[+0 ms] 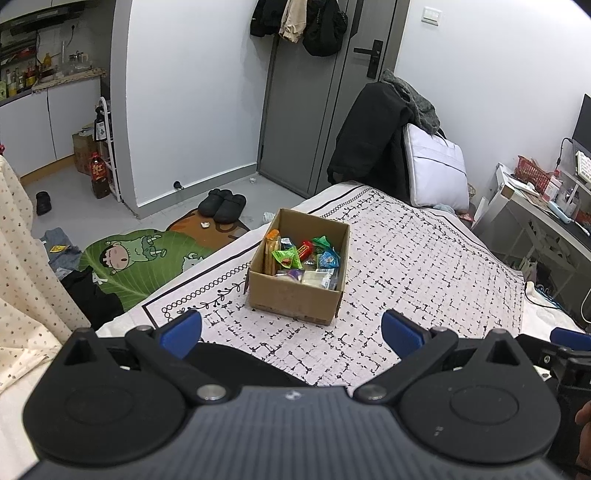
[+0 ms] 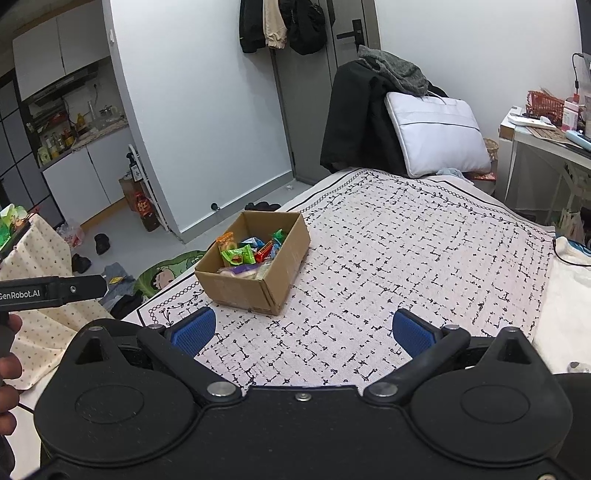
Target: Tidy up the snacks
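Bed cover (image 1: 406, 258) lies bare between both sets of tongs and the cardboard box (image 1: 295, 295); nothing stands in that stretch. Box top open, snacks (image 1: 303, 254) filling the inside below the rim. Right of the box the cover runs bare to the pillow (image 2: 436, 136) and dark coat (image 2: 354, 122) at the far end. Left edge drops to the floor.

A bed (image 1: 424, 258) with a black-patterned white cover fills the middle of the room. A grey door (image 1: 306, 110) stands beyond it between white walls (image 1: 192, 92), clothes (image 1: 299, 22) hung at its top. A cartoon mat (image 1: 140, 258) lies on the grey floor (image 1: 66, 188). A desk (image 2: 546, 140) stands on the right, and kitchen cabinets (image 1: 37, 122) on the far left.
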The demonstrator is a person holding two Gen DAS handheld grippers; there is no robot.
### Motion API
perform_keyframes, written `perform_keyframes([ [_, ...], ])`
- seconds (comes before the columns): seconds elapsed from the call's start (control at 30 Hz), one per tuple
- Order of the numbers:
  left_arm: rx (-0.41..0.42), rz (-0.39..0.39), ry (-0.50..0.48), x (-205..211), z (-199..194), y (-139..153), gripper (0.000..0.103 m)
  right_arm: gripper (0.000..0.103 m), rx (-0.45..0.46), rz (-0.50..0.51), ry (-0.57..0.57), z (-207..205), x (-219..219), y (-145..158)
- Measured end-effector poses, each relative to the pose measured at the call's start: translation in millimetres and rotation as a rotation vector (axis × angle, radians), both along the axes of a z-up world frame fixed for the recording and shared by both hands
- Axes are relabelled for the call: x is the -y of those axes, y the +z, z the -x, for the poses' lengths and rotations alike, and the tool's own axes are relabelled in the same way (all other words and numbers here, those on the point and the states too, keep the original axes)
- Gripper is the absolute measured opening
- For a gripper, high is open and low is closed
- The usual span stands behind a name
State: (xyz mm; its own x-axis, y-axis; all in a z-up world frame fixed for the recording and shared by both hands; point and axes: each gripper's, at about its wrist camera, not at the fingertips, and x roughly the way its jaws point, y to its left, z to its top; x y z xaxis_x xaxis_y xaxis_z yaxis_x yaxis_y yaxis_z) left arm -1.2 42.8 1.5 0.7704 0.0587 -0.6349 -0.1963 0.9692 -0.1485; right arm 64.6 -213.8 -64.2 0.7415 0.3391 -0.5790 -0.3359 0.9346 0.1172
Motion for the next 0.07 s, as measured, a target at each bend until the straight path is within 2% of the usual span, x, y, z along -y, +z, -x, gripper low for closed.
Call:
perform_keyframes([
  [0.07, -0.005, 0.002, -0.001, -0.4, -2.2, -1.5, 0.103, 0.103, -0.005, 0.004, -0.005, -1.7, -0.8, -2.8],
])
